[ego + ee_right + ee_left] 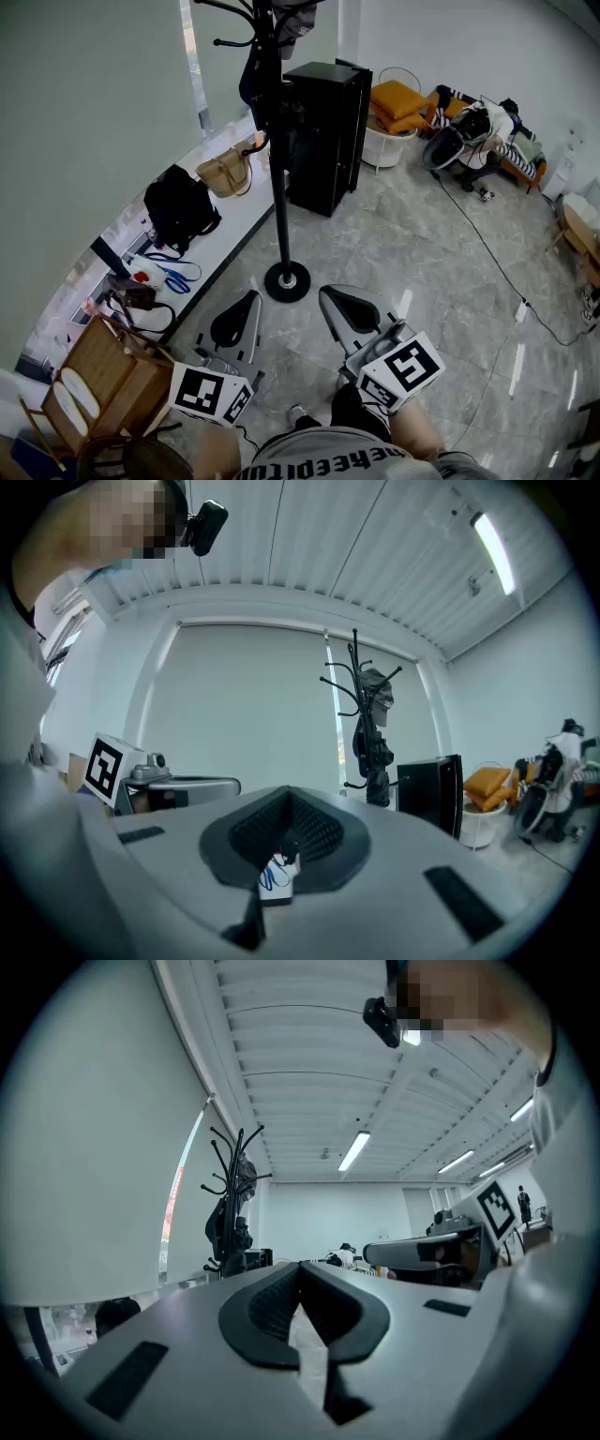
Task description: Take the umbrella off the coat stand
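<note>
A black coat stand rises from a round base on the marble floor. The dark folded umbrella hangs high on it, its hooked handle curling out to the left. Both grippers are held level and low in front of the base, well short of the stand. My left gripper is shut with nothing in it, its pads meeting at the tip. My right gripper is also shut and empty. The right gripper view shows the stand and the umbrella ahead, right of centre.
A black cabinet stands just right of the stand. Along the left wall a white ledge holds a black backpack, a tan handbag and blue scissors. A wicker basket sits near left. A cable crosses the floor.
</note>
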Available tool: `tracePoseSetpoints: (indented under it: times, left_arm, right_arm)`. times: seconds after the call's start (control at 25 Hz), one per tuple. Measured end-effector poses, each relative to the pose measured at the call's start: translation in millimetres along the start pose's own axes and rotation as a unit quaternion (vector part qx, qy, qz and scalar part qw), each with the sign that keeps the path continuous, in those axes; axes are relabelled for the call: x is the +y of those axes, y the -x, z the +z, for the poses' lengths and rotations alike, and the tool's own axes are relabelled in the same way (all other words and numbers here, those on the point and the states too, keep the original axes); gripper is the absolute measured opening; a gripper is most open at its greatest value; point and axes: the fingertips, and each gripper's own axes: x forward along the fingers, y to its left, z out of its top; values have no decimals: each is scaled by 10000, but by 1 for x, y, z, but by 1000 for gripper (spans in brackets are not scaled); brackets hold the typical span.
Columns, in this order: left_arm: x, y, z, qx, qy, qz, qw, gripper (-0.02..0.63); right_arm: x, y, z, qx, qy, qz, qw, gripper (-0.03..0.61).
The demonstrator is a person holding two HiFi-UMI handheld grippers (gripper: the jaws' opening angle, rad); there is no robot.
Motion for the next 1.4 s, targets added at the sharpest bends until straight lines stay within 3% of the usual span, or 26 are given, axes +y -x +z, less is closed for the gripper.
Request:
tracePoseSetpoints:
  times: [0.52,0.76,1.12,1.4]
  left_arm:
    - [10,-8,8,-122,23,-39,9999,15]
    - [14,-15,7,-110,63,-95,9999,15]
    - [22,-44,1,-106,86,8,9999,15]
    - [27,-82,2,-258,-311,71,9992,17]
  right_arm:
    - [-3,-13,4,25,84,11,10000,11]
    - [-6,-17,5,-7,-113,47,9999,11]
    - [-37,-32,-1,-42,262,5,9996,12]
    - [-70,-56,2,-87,352,197,9991,12]
